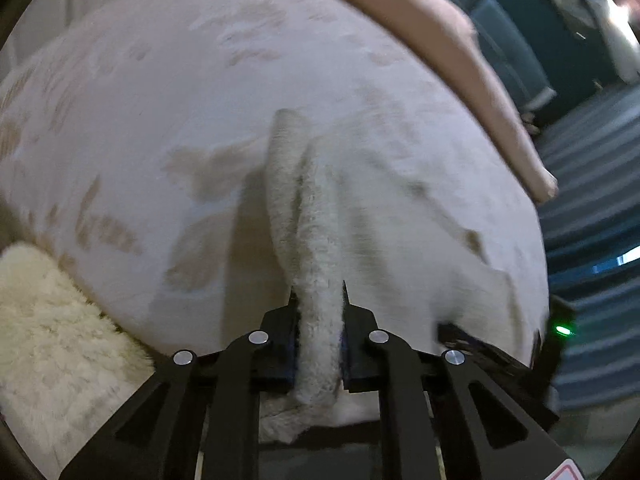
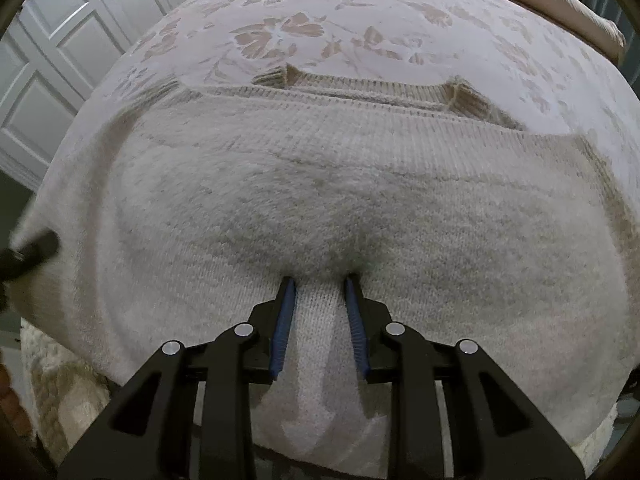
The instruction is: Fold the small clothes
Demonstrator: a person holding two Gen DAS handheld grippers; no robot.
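Note:
A cream knit sweater (image 2: 320, 184) lies spread on a bed with a white floral cover (image 2: 304, 32). Its ribbed neckline (image 2: 372, 88) faces away from me. My right gripper (image 2: 320, 284) is shut on a pinched fold at the sweater's near edge. My left gripper (image 1: 319, 292) is shut on a bunched ridge of the same sweater (image 1: 304, 200), which rises from the cover (image 1: 160, 100) toward me. The other gripper shows as a dark shape at the right in the left wrist view (image 1: 492, 352) and at the left edge in the right wrist view (image 2: 28, 254).
A fluffy cream rug or throw (image 1: 48, 320) lies at the lower left. A pink blanket edge (image 1: 460, 52) runs along the far side of the bed. Blue striped flooring (image 1: 592, 200) lies to the right. White panelled doors (image 2: 60, 56) stand at the left.

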